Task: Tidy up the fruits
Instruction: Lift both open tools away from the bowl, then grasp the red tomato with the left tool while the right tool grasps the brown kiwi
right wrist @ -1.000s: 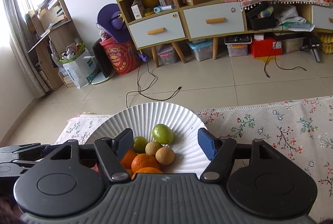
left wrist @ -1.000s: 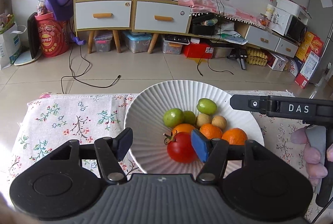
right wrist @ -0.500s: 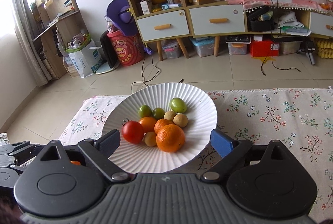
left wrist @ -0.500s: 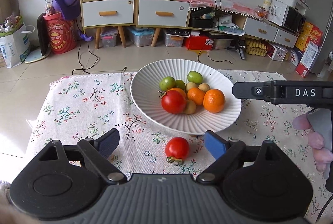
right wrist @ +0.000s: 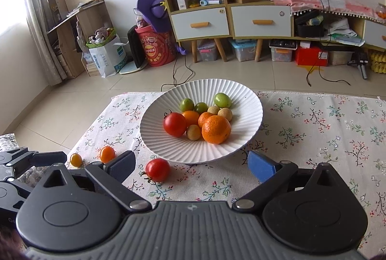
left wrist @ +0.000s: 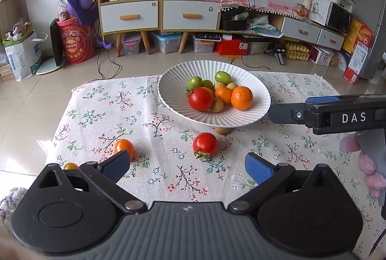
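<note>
A white ribbed plate (left wrist: 173, 100) (right wrist: 248, 100) holds a red tomato (left wrist: 200, 99), oranges, green fruits and small tan fruits. On the floral cloth in front of it lie a red tomato (left wrist: 204, 144) (right wrist: 157, 169), an orange cherry tomato (left wrist: 123, 147) (right wrist: 107, 154), a small yellow one (left wrist: 71, 166) (right wrist: 76, 159) and a tan fruit (left wrist: 222, 130) under the plate's rim. My left gripper (left wrist: 187, 165) is open and empty, just short of the loose tomato. My right gripper (right wrist: 190, 162) is open and empty, near the plate's front edge; it also shows side-on in the left wrist view (left wrist: 337, 112).
The floral cloth (left wrist: 154, 115) covers a low table; its left edge drops to the tiled floor. Cabinets, boxes and cables stand across the room, far from the table.
Both grippers have drawn back and up from the plate. The red tomato stays in the plate, and the loose fruits on the cloth have come into view.
</note>
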Demonstrator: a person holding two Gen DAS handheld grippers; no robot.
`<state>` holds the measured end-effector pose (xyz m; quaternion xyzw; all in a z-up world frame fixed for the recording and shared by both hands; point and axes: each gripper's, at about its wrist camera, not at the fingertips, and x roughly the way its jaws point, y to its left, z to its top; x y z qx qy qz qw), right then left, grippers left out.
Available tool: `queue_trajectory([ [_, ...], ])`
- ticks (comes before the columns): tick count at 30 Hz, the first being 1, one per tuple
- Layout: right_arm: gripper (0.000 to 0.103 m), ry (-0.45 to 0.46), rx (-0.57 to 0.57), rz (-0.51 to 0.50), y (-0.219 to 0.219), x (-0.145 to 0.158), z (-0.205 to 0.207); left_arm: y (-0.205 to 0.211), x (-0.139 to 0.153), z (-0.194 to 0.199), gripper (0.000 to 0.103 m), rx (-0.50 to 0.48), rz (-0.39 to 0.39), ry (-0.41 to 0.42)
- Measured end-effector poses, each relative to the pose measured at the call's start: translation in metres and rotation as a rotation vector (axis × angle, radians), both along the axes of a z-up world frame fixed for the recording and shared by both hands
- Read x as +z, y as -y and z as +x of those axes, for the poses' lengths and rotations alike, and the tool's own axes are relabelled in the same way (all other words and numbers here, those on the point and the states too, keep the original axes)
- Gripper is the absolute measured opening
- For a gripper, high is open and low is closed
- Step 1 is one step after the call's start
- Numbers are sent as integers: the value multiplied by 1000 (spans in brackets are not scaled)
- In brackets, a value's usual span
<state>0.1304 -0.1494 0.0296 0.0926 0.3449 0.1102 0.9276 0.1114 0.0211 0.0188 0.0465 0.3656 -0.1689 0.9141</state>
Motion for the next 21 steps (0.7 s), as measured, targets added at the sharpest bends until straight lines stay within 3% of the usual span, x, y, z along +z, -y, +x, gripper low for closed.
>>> queue_trajectory([
  [10,102,54,30,-122,-12,-13,-24,-24,-29,-18,101,54,31,-23],
  [15,102,61,21,-184,-23,-26,-31,-49,-53,-22,101,102,152,24],
  [21,102,10,72,-232,-47,-46,-31,-82,-73,-19,101,138,132,15],
])
